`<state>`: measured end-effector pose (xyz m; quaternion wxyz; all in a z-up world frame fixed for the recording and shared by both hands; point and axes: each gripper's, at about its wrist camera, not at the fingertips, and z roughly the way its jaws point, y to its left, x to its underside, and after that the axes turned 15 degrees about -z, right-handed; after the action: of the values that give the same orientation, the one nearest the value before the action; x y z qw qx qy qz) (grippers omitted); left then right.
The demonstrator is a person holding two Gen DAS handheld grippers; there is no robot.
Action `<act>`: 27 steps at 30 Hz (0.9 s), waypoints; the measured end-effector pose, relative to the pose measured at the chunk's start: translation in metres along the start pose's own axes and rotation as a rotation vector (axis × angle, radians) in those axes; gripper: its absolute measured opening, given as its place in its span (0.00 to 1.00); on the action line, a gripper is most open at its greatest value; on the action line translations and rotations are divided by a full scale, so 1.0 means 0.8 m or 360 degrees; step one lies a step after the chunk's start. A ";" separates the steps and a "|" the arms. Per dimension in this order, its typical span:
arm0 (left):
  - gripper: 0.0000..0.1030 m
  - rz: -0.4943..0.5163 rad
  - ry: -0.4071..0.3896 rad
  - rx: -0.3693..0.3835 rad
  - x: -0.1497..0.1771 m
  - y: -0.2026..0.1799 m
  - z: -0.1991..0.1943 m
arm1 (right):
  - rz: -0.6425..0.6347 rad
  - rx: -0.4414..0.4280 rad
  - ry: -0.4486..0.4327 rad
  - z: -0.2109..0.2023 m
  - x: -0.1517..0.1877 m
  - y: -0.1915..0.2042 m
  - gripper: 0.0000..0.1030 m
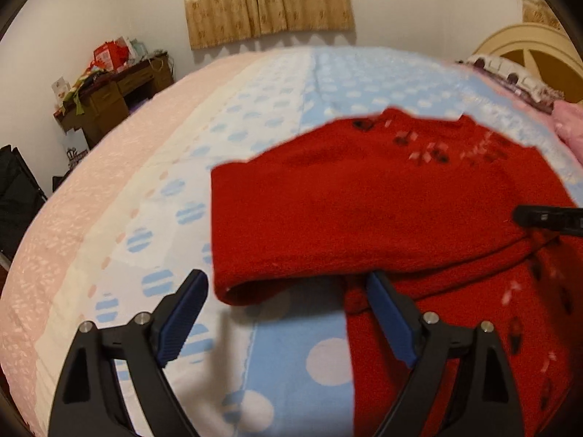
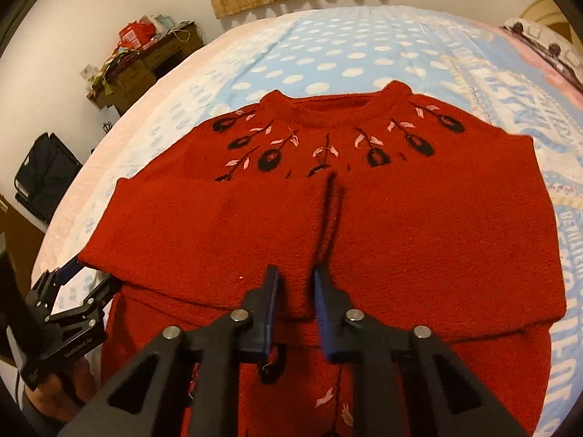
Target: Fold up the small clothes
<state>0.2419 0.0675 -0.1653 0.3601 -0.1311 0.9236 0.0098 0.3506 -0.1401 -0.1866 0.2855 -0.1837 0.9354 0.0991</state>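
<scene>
A red knit sweater (image 2: 419,225) with black and pink flower stitching lies flat on the bed, both sleeves folded across its chest so the cuffs meet at the middle. It also shows in the left wrist view (image 1: 364,211). My right gripper (image 2: 296,280) hovers over the cuffs, its jaws a narrow gap apart and empty. My left gripper (image 1: 288,287) is wide open at the sweater's left edge, beside the folded sleeve, holding nothing. It shows at the lower left of the right wrist view (image 2: 78,273). A right gripper fingertip (image 1: 539,218) pokes in from the right.
The sweater lies on a blue polka-dot blanket (image 2: 346,47) over a pink bedspread (image 1: 73,196). A cluttered wooden desk (image 1: 109,91) stands by the far wall, a black bag (image 2: 43,174) is on the floor, and the headboard (image 1: 528,51) is at the right.
</scene>
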 end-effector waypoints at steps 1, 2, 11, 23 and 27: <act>0.94 -0.0017 -0.0005 0.0008 0.002 0.002 0.001 | -0.0008 0.0006 -0.0008 -0.002 0.000 0.000 0.12; 0.99 -0.0042 -0.0022 0.0008 0.004 0.006 0.002 | -0.0014 0.0012 -0.0019 -0.004 -0.001 0.000 0.10; 1.00 -0.0301 0.0044 0.0154 0.006 0.039 0.010 | -0.0102 0.0192 -0.0213 -0.061 -0.010 -0.003 0.08; 1.00 -0.0277 0.0000 0.0143 0.010 0.037 0.011 | -0.0021 0.0311 -0.0257 -0.098 0.000 -0.060 0.03; 1.00 -0.0278 -0.0004 0.0146 0.011 0.037 0.011 | 0.0031 0.0357 -0.0269 -0.109 0.008 -0.083 0.02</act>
<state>0.2339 0.0952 -0.1798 0.3664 -0.1945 0.9077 -0.0638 0.3288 -0.2283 -0.1245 0.3809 -0.1327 0.9150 0.0118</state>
